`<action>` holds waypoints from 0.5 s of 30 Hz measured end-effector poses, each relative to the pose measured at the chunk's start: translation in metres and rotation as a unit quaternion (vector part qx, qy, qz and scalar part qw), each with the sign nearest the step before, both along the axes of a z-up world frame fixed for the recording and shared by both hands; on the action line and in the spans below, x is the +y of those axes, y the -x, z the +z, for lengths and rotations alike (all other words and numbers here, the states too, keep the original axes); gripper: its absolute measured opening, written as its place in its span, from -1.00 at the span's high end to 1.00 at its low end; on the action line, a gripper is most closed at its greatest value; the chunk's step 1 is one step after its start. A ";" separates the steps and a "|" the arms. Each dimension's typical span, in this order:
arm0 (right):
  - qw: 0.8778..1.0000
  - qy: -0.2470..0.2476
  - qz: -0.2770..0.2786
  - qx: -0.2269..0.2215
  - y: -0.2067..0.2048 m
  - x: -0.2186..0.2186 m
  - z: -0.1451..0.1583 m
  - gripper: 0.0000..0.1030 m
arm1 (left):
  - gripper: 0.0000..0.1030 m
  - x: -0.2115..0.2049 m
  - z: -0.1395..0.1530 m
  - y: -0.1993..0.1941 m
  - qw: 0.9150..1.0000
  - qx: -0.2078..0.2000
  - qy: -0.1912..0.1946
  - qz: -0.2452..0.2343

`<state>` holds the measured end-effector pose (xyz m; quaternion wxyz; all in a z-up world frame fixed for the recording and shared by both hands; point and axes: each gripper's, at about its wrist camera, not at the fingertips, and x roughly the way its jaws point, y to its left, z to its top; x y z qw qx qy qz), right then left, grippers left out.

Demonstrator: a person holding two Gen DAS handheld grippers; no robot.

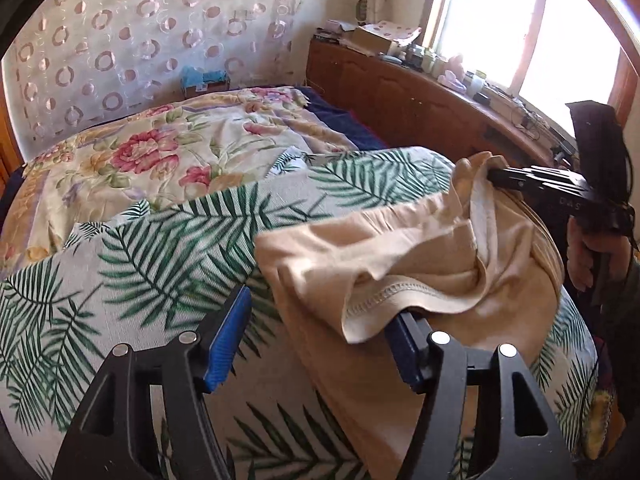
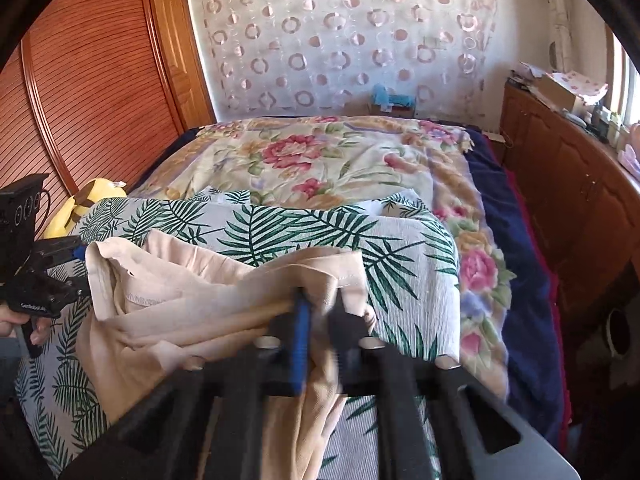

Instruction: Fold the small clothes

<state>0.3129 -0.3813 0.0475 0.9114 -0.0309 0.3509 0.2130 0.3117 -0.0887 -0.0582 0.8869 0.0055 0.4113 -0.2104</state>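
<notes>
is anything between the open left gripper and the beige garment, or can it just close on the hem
Nothing visible blocks it. The left gripper stands open at the beige garment; the stitched hem drapes over its right finger, with only the palm-print cloth below. The right gripper is shut on the far edge.

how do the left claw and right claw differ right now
The left claw stands open, its blue pads apart; the right claw is shut. The left claw grips nothing, though the beige garment's hem drapes over one finger; the right claw pinches a bunch of that garment. The left claw shows sharp in its own view; the right claw is blurred. Both sit over the palm-leaf cloth.
</notes>
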 end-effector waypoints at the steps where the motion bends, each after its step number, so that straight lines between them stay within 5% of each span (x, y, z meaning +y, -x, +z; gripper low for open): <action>1: 1.000 -0.008 -0.002 -0.010 -0.001 -0.003 0.002 0.89 | -0.29 0.003 0.002 -0.003 1.000 -0.011 0.002 0.012; 5: 0.996 -0.024 -0.076 -0.032 -0.003 -0.021 0.005 0.89 | -0.29 0.022 0.006 -0.022 0.995 -0.037 -0.022 0.093; 10: 0.995 -0.003 -0.099 0.002 -0.010 -0.024 -0.010 0.89 | -0.29 0.035 0.003 -0.020 0.994 -0.022 -0.004 0.104; 12: 0.995 -0.006 -0.095 0.006 -0.007 -0.025 -0.008 0.75 | -0.29 0.034 0.001 -0.016 0.995 -0.017 0.003 0.098; 15: 0.995 -0.006 -0.104 0.006 -0.003 -0.028 0.001 0.16 | -0.29 0.028 0.001 -0.009 0.996 -0.009 0.018 0.084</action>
